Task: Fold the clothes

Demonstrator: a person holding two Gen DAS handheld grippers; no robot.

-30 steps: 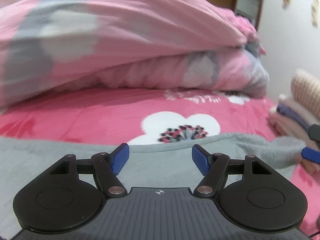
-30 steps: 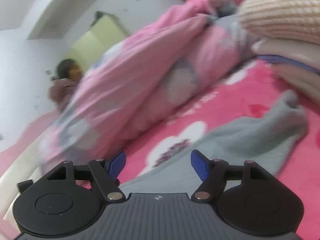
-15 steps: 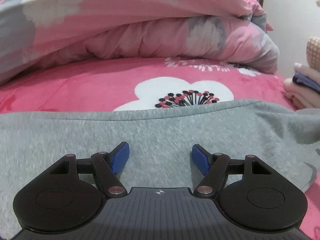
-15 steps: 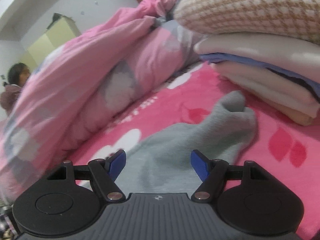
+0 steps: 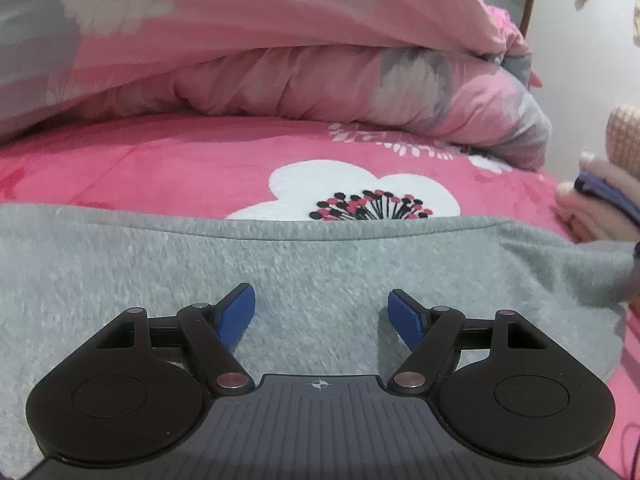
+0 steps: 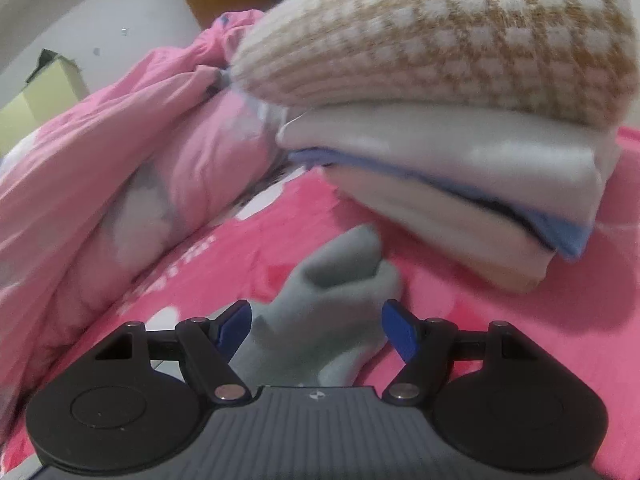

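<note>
Grey garment (image 5: pixel 320 264) lies spread on bed (image 5: pixel 160 168). Left hand-held gripper (image 5: pixel 321 312) wide above it; right hand-held gripper (image 6: pixel 316 328) wide, apparently straddling sleeve (image 6: pixel 340 264). Sleeve fold likely next: close first.

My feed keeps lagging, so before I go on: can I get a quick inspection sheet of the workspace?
Surface: pink flowered bedspread.
Job's things: grey garment spread flat; its sleeve bunched and lying between the right gripper's fingers.
Clutter: stack of folded clothes beside the sleeve, checked knit on top; pink quilt heaped behind.
Grippers: left gripper open above the garment; right gripper open around the sleeve.
Cables: thin dark cable at the left view's lower right edge.
Surroundings: white wall, wooden door frame, pale cabinet.
</note>
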